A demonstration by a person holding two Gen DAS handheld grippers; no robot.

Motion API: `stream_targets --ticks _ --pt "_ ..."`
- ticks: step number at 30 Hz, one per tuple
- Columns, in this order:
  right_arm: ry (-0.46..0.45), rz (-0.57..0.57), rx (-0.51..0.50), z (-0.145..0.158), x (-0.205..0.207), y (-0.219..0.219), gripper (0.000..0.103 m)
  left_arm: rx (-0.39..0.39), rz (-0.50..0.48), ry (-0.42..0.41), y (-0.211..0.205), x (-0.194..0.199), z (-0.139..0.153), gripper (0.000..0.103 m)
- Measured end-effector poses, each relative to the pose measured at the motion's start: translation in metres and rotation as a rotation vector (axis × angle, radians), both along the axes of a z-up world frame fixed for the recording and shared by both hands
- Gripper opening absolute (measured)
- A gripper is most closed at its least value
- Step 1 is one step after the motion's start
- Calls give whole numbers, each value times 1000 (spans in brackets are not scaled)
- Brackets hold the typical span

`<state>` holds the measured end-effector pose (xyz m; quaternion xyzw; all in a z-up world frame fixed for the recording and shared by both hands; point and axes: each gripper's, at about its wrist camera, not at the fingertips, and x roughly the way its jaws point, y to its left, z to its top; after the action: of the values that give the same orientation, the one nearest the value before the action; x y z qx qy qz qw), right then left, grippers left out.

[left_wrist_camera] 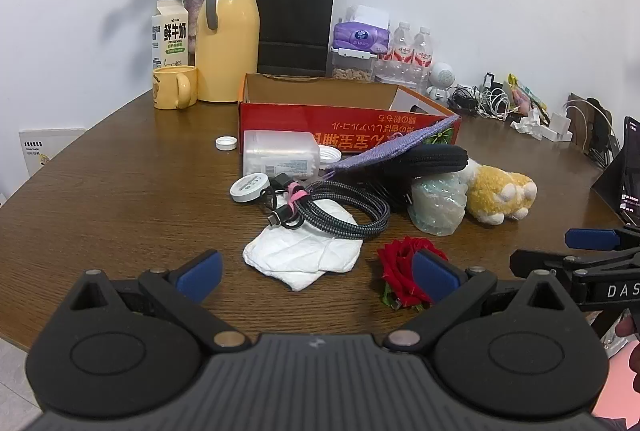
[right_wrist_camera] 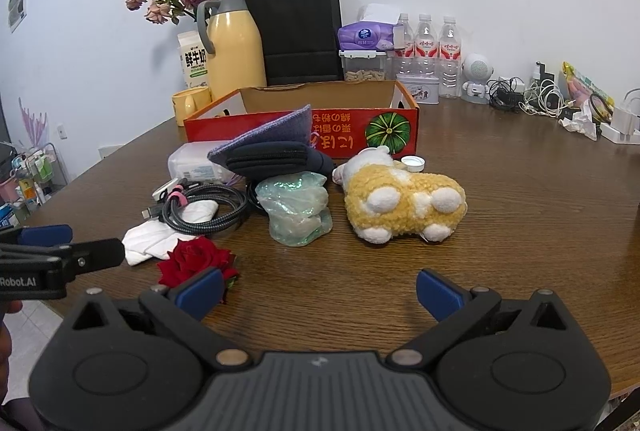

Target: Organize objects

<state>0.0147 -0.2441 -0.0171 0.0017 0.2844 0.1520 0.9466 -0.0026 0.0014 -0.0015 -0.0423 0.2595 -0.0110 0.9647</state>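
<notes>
Left wrist view: we hold the left gripper (left_wrist_camera: 316, 273) spread wide above the wooden table (left_wrist_camera: 120, 191), just short of a white cloth (left_wrist_camera: 304, 255) and red rose (left_wrist_camera: 400, 263). Our right gripper (right_wrist_camera: 320, 291), also spread and holding nothing, faces the plush toy (right_wrist_camera: 404, 199) before the red cardboard box (right_wrist_camera: 340, 131).

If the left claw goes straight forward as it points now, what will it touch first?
Most likely the white cloth, which lies just ahead between the open fingers of the left claw. The coiled cable sits on its far part. The red rose is off to the right side, by the right finger. Depth is hard to judge.
</notes>
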Motion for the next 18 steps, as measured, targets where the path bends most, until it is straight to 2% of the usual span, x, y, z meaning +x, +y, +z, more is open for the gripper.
stream_targets --ticks 18 --pt "2 -1 -2 0 0 1 103 -4 0 0 1 1 0 103"
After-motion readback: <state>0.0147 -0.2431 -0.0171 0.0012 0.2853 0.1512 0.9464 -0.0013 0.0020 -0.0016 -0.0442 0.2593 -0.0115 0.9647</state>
